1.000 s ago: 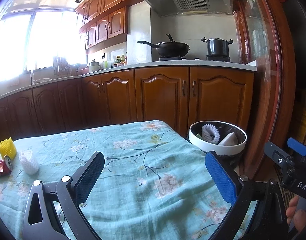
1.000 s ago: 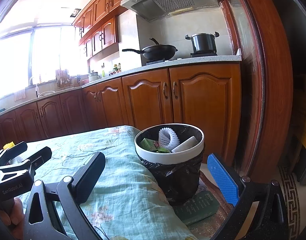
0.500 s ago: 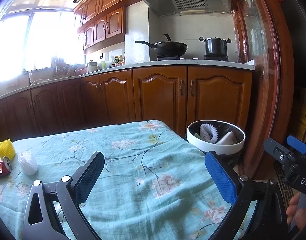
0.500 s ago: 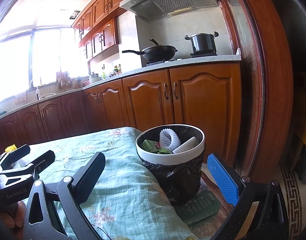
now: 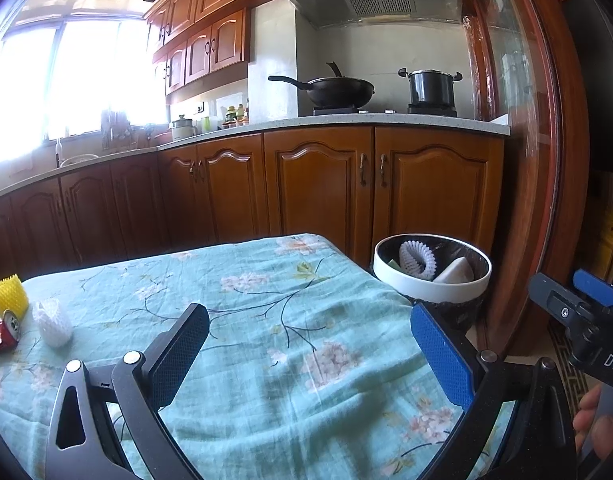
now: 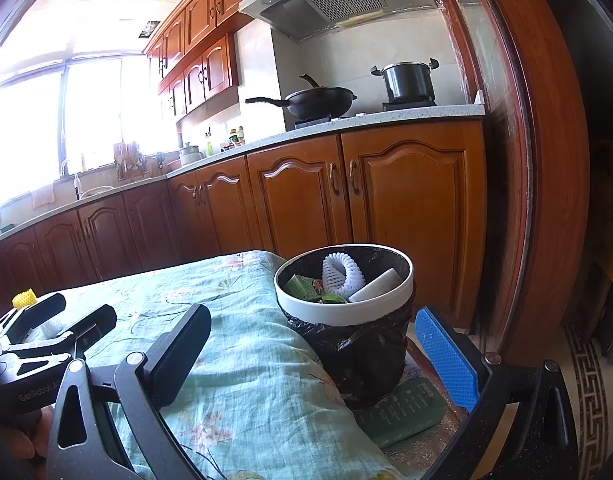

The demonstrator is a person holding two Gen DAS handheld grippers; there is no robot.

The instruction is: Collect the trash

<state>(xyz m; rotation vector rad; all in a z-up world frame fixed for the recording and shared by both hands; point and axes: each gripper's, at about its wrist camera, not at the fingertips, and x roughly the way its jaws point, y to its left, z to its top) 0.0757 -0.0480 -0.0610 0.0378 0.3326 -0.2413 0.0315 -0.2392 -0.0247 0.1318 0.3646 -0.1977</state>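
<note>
A yellow foam net point(image 5: 9, 295), a white foam net point(image 5: 52, 322) and a crushed red can point(image 5: 1, 332) lie at the far left of the floral tablecloth point(image 5: 266, 320). A white-rimmed trash bin point(image 5: 432, 280) with a black liner stands off the table's right end and holds a white foam net, a white block and green wrappers point(image 6: 306, 286). My left gripper point(image 5: 310, 354) is open and empty above the cloth. My right gripper point(image 6: 314, 354) is open and empty, just before the bin point(image 6: 346, 308). The left gripper also shows at the right wrist view's left edge point(image 6: 54, 328).
Wooden kitchen cabinets point(image 5: 322, 184) with a counter, a wok point(image 5: 338, 90) and a pot point(image 5: 430, 88) stand behind the table. A wooden door frame point(image 5: 546, 160) rises right of the bin. A green packet point(image 6: 402, 412) lies on the floor under the bin.
Both views have shifted only slightly; the left gripper has drifted a little to the right. Both grippers stay open and empty.
</note>
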